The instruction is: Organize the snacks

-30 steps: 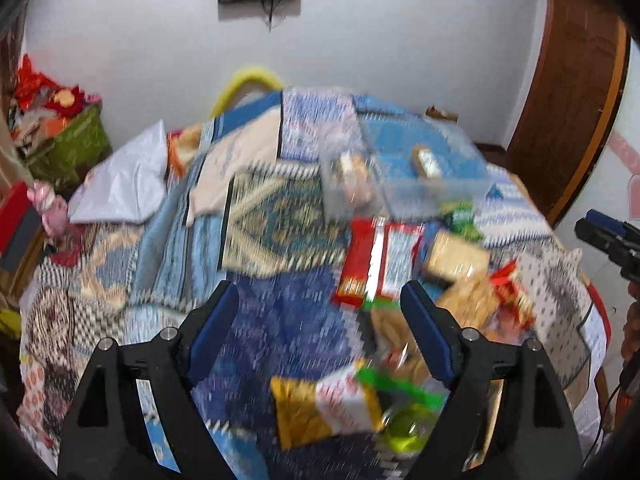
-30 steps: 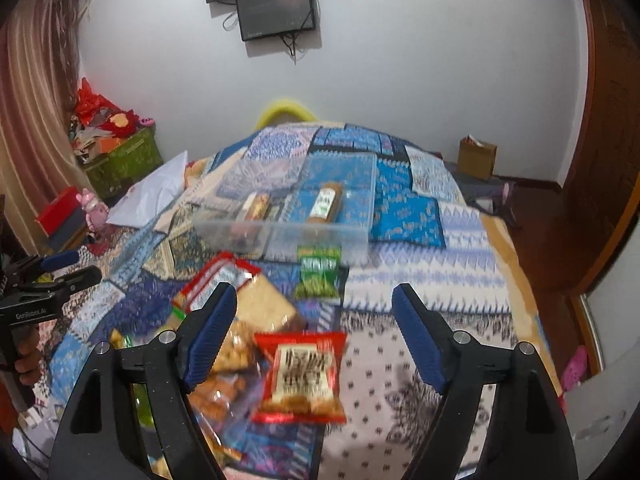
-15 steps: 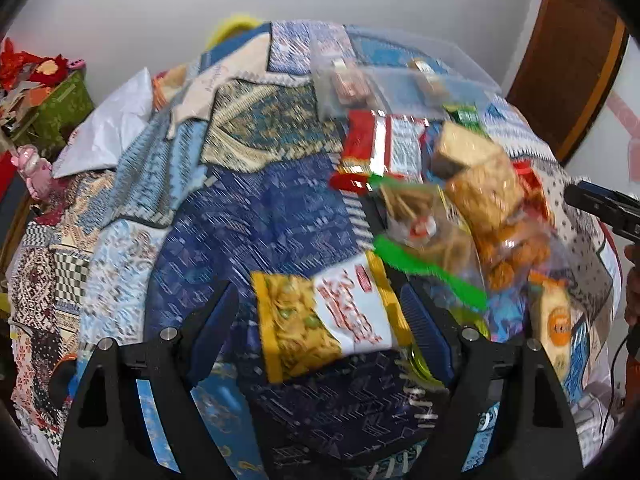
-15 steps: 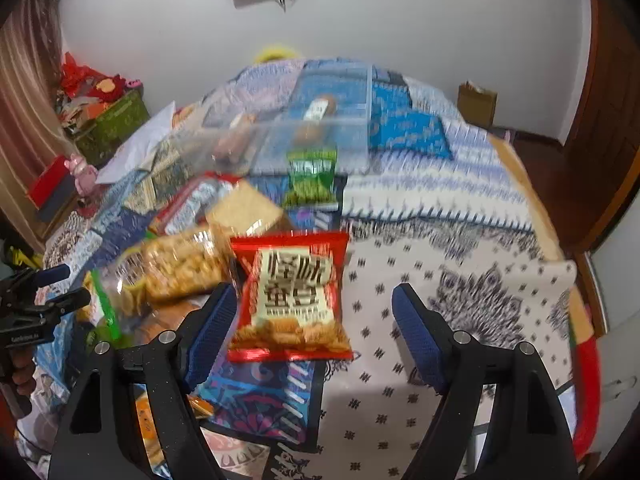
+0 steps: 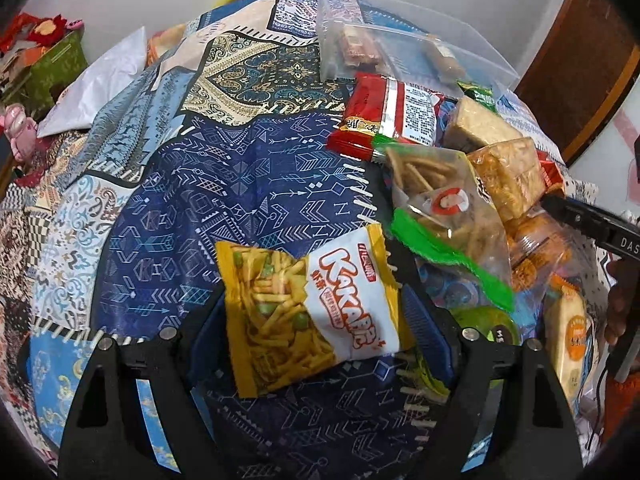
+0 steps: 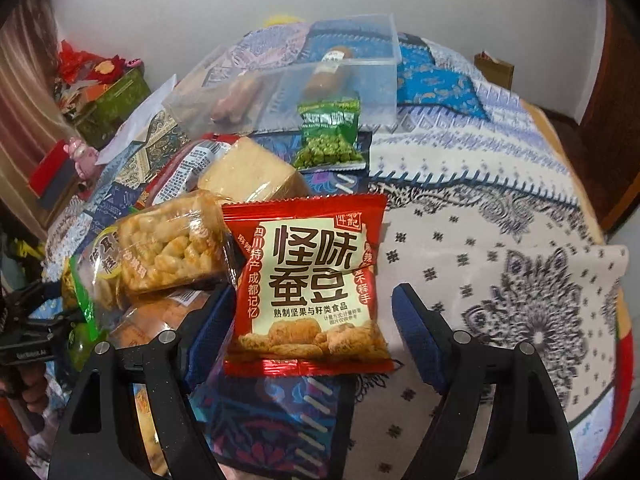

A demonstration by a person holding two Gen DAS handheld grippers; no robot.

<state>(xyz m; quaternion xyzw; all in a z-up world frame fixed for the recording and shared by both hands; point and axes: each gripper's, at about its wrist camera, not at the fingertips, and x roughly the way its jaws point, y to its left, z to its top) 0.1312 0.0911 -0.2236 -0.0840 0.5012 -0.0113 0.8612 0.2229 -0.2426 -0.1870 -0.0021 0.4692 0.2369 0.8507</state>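
The left gripper (image 5: 316, 334) has its jaws wide apart. A yellow and white chip bag (image 5: 308, 316) lies between the blue fingers (image 5: 422, 330), flat on the quilt (image 5: 200, 208), and they do not squeeze it. At 2 o'clock from it sits a heap of snacks (image 5: 448, 200). At 12 o'clock is a clear box (image 5: 472, 36).

The right gripper (image 6: 308, 334) is wide apart too. A red bean bag (image 6: 310, 284) lies between its fingers (image 6: 418, 336), loose. At 10 o'clock is a puffed snack pack (image 6: 168, 248). At 12 o'clock lie a green pea bag (image 6: 330, 136) and the clear box (image 6: 376, 80).
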